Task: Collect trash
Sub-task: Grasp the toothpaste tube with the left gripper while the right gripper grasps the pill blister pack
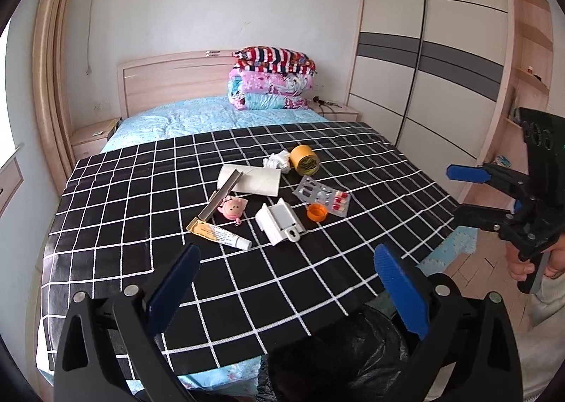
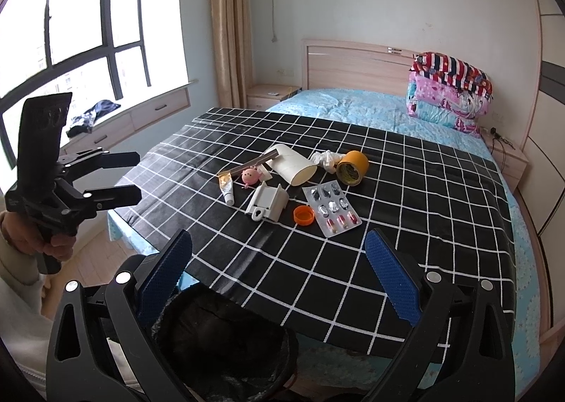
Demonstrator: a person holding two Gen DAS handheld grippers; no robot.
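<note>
- Both tongs, left [image 1: 286, 282] and right [image 2: 279, 275], are wide and hold nothing, ready for a first pick
- Trash, such as the cap [image 2: 304, 215] and blister [image 2: 332, 208], lies on the bed ahead of them
- The bin [image 2: 226, 342] is just below them, so drops are short

Bedroom, daylight from a large dark-framed window [image 2: 81, 17] with beige curtain [image 2: 227, 24]. White walls. Pale wood bed [image 1: 212, 116], headboard [image 1: 169, 81], nightstands either side. Sliding-door wardrobe [image 1: 430, 59] white with grey band. Wood plank floor [image 1: 483, 268].
</note>
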